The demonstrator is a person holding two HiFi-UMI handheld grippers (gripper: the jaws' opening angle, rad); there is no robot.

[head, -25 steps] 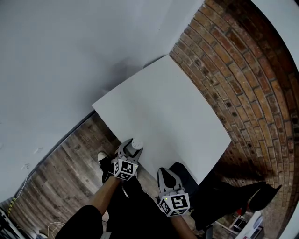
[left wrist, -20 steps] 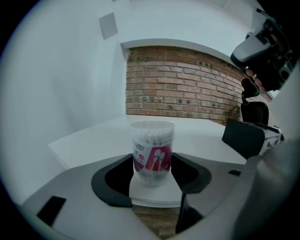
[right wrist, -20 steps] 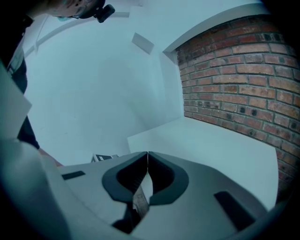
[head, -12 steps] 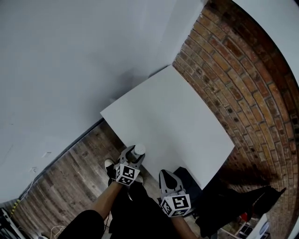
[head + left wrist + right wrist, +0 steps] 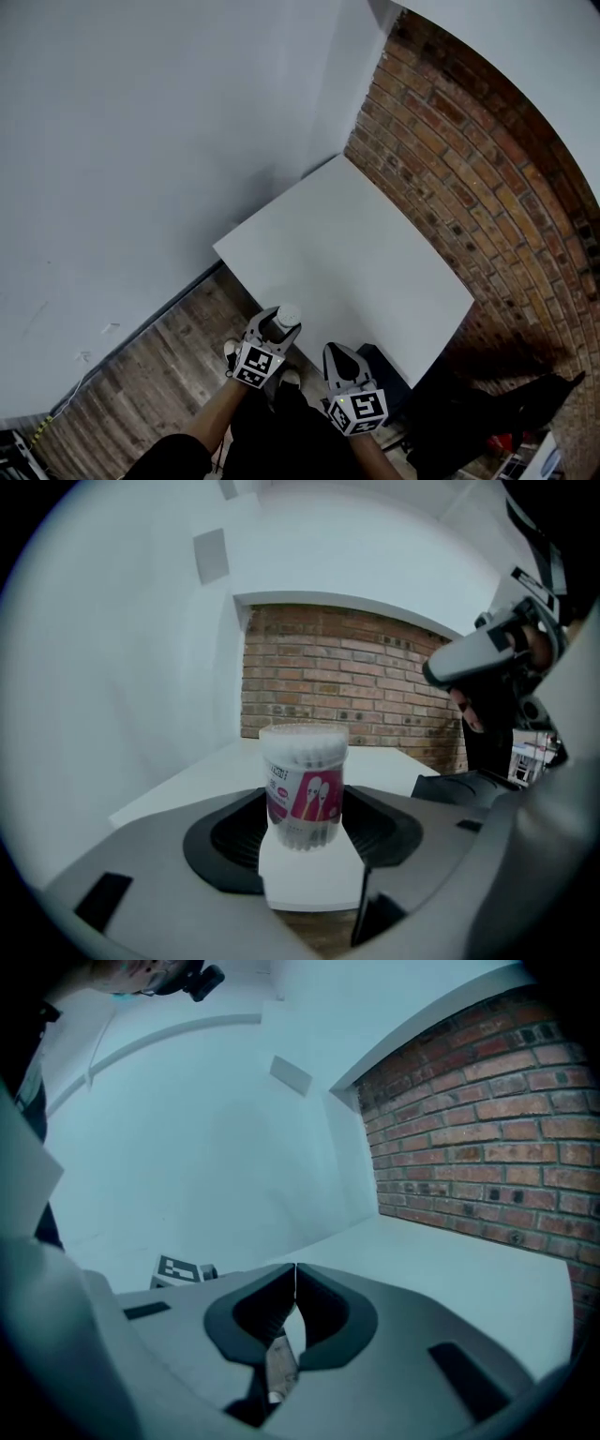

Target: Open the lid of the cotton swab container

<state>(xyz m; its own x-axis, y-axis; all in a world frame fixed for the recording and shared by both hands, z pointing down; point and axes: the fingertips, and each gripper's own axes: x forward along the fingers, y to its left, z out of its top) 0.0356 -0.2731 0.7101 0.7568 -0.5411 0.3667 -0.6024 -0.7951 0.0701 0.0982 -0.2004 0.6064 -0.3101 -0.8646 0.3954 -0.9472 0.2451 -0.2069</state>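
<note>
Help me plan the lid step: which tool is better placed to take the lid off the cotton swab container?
Probably right. The left tool grips the cotton swab container upright by its body. The right tool is shut, empty and close beside it, free to reach the lid.

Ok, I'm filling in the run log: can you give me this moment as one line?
left claw: shut on container | container: upright | lid: on | right claw: shut, empty
</note>
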